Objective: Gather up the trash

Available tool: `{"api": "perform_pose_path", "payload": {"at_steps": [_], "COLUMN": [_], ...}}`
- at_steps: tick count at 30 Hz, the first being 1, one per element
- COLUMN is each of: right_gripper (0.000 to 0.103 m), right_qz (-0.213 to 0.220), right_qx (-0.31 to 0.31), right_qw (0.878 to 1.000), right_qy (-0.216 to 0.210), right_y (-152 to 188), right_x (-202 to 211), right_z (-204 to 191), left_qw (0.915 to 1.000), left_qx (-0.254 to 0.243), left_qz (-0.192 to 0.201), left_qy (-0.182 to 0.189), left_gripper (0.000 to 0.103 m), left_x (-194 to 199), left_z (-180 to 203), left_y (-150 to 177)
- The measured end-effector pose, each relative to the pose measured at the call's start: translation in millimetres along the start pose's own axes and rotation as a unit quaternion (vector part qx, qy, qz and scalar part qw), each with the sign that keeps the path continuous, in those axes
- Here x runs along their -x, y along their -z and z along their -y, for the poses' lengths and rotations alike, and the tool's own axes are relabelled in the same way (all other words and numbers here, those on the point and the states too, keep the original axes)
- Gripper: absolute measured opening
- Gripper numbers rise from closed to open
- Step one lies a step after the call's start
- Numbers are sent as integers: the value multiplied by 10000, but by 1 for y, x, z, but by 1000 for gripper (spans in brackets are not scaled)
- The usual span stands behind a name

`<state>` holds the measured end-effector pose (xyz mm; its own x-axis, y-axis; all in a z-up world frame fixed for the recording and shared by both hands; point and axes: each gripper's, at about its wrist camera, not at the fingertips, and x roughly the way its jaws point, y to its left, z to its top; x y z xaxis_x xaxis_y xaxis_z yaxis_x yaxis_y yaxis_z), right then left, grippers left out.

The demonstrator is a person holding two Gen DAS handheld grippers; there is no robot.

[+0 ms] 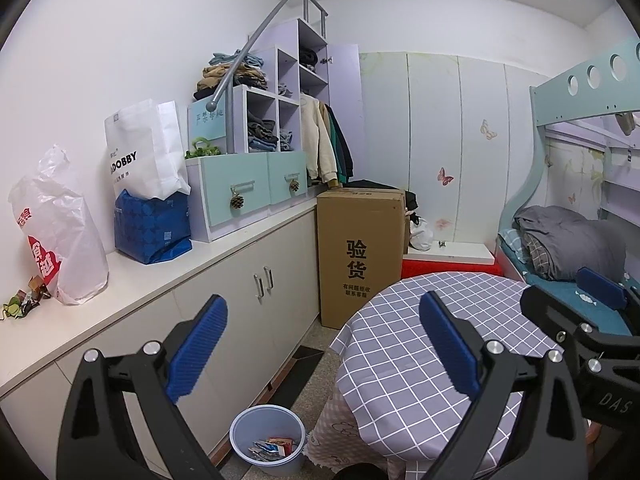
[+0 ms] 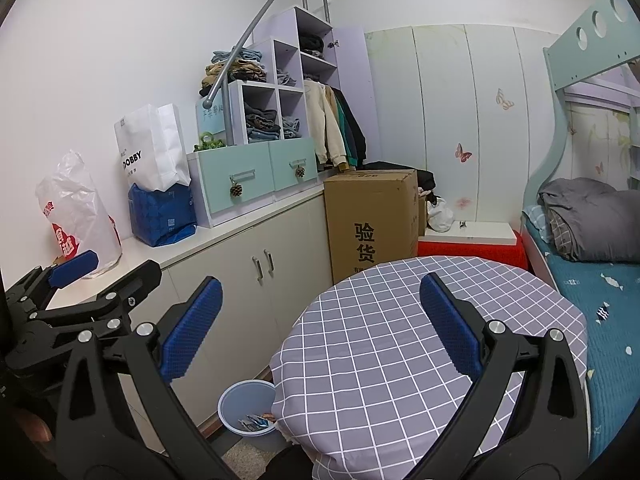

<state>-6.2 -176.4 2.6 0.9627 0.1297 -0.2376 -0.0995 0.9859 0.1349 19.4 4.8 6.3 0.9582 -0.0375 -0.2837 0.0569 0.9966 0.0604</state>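
Observation:
A pale blue waste bin (image 1: 267,442) stands on the floor between the cabinet and the round table; it holds several wrappers (image 1: 272,449). It also shows in the right wrist view (image 2: 246,406), partly hidden by the tablecloth. Small crumpled wrappers (image 1: 24,298) lie on the white countertop at the far left. My left gripper (image 1: 324,344) is open and empty, held above the floor and table edge. My right gripper (image 2: 320,328) is open and empty over the checked tablecloth (image 2: 384,344).
A long white cabinet (image 1: 224,292) runs along the left wall with plastic bags (image 1: 60,232), a blue bag (image 1: 152,224) and drawer boxes on it. A tall cardboard box (image 1: 360,252) stands behind the table. A bunk bed (image 2: 592,264) is at right.

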Motion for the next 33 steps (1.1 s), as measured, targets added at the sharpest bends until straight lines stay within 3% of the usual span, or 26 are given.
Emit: {"api": "perform_pose_path", "payload": {"at_steps": [33], "right_gripper": [97], "right_qz": [-9], "right_qx": [-19], "right_qw": [10000], "right_qy": [10], "right_y": [1], "right_x": [-1], "right_z": [0], "left_qw": [10000], "left_qx": [-34], "left_qz": [-1], "left_qy": [34], "left_gripper": [95], "left_x": [1], "left_z": [2], "left_y": [4]}}
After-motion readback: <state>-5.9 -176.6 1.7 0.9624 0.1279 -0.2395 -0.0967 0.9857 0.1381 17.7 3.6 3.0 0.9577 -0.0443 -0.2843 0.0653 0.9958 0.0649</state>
